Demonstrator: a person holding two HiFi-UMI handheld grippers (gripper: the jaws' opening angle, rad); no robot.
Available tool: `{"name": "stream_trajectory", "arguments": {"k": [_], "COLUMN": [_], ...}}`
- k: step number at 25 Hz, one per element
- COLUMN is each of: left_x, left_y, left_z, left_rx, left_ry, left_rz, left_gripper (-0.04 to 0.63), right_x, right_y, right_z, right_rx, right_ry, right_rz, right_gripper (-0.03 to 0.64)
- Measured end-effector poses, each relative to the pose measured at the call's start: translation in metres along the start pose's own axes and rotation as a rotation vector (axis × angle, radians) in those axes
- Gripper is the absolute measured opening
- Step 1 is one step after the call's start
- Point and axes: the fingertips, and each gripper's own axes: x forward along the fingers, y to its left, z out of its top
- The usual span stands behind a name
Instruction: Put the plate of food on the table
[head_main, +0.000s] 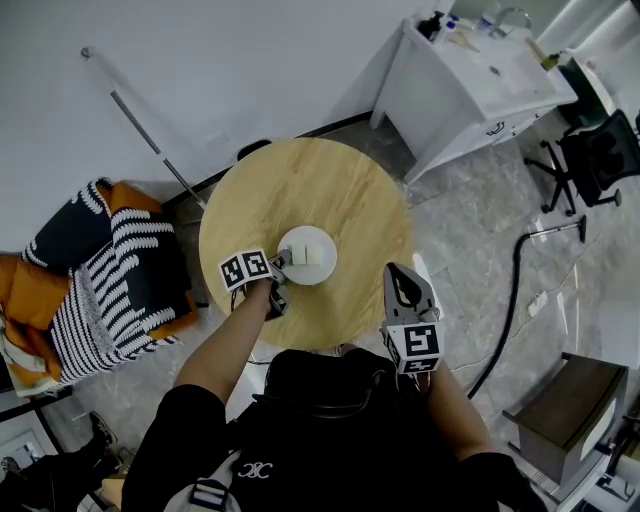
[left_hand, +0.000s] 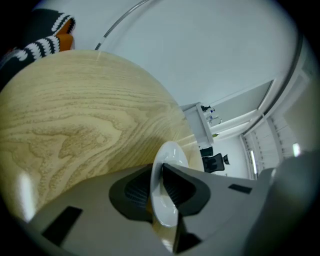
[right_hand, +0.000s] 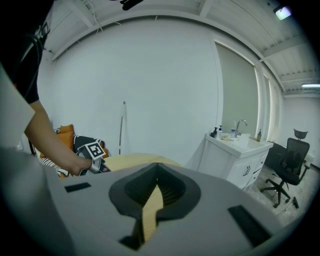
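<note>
Two grippers in shot, one round wooden tabletop (head_main: 330, 180). White plate (head_main: 322, 240) sits flat on the tabletop, slightly near-left of centre. It carries pale food (head_main: 304, 256), kind not readable from the head view.

Left gripper (head_main: 283, 262) is at the plate's left rim, tilted down. In the left gripper view the rim stands between the two pads. The jaws are a little apart and the pads look just off the rim rather than squeezing it, though the gap is too slim to be sure. Wood grain shows through the gap below the rim. The person's left forearm (head_main: 230, 345) reaches in from the near edge.

Right gripper (head_main: 396, 270) hangs over the near-right edge of the tabletop, well apart from the plate and touching nothing. Its jaws are together at the tips with nothing between them, only a sliver of wood showing behind.

Around the tabletop:
- white sink cabinet (head_main: 470, 85) at far right, against the wall
- black office chair (head_main: 600, 155) beside the cabinet
- black-and-white striped throw (head_main: 125, 265) on an orange seat (head_main: 25, 290), to the left
- thin metal rod (head_main: 140, 125) leaning on the white wall
- black hose (head_main: 512, 300) on the grey floor, to the right
</note>
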Motion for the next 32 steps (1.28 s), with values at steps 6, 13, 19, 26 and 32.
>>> {"name": "stream_trajectory", "arguments": {"k": [6, 13, 19, 26, 32], "left_x": [-0.004, -0.016, -0.034, -0.059, -0.099], "left_y": [0.008, 0.01, 0.002, -0.031, -0.046], "left_z": [0.002, 0.013, 0.019, 0.022, 0.031], "left_rx": [0.115, 0.177, 0.16, 0.178, 0.339], "left_ry": [0.016, 0.002, -0.053, -0.144, -0.249], "left_rz": [0.165, 0.294, 0.284, -0.003, -0.06], "left_gripper": [0.069, 0.112, 0.11, 0.074, 0.006], "right_x": [0.003, 0.005, 0.005, 0.011, 0.016], "right_y": [-0.002, -0.003, -0.003, 0.01, 0.021], "right_z": [0.003, 0.01, 0.011, 0.017, 0.027], "right_rx": [0.011, 0.027, 0.036, 0.037, 0.018], "right_ry": [-0.02, -0.05, -0.064, -0.084, -0.104], "right_rz": [0.009, 0.022, 0.042, 0.1, 0.138], "right_gripper": [0.006, 0.006, 0.006, 0.006, 0.006]}}
